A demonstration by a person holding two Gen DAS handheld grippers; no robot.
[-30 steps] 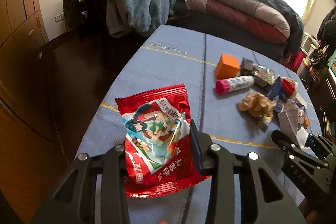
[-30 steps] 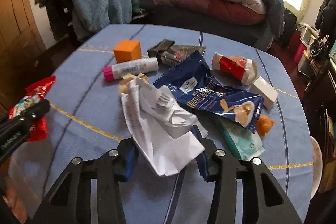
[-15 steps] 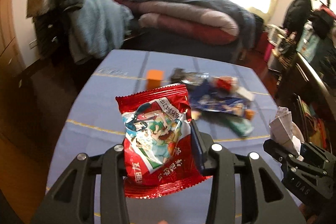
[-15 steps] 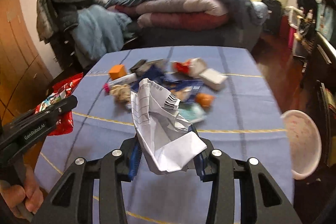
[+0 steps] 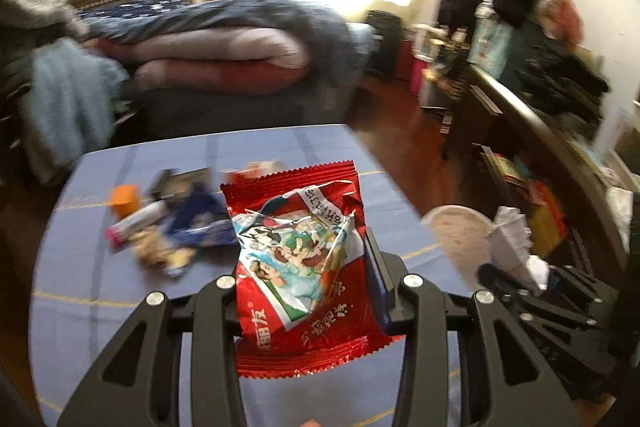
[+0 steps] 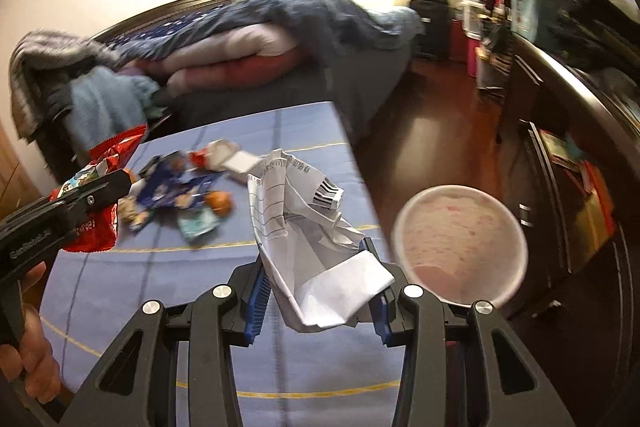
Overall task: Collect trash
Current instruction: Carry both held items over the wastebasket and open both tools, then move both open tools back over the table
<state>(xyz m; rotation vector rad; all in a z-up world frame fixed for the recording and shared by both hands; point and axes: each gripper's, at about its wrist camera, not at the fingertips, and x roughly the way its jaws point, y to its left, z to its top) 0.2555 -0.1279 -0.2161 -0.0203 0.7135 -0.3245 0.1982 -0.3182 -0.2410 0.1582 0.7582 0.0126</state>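
My left gripper (image 5: 306, 291) is shut on a red snack packet (image 5: 300, 259) and holds it up above the blue table (image 5: 100, 307). It also shows at the left of the right wrist view (image 6: 96, 195). My right gripper (image 6: 320, 291) is shut on a crumpled white paper (image 6: 312, 235), held near the table's right edge. A round white bin (image 6: 460, 239) stands on the floor just right of the table; it also shows in the left wrist view (image 5: 456, 239). More trash (image 6: 180, 195) lies in a blurred pile on the table's far part.
An orange block (image 5: 126, 201), a pink-capped tube (image 5: 136, 223) and a blue wrapper (image 5: 196, 223) lie in the pile. A bed with quilts (image 6: 260, 39) stands behind the table. A dark wooden cabinet (image 6: 560, 147) runs along the right, close to the bin.
Both grippers have swung right and lifted away from the pile with their loads. The white bin has come into view at the right. The frames are blurred by motion.
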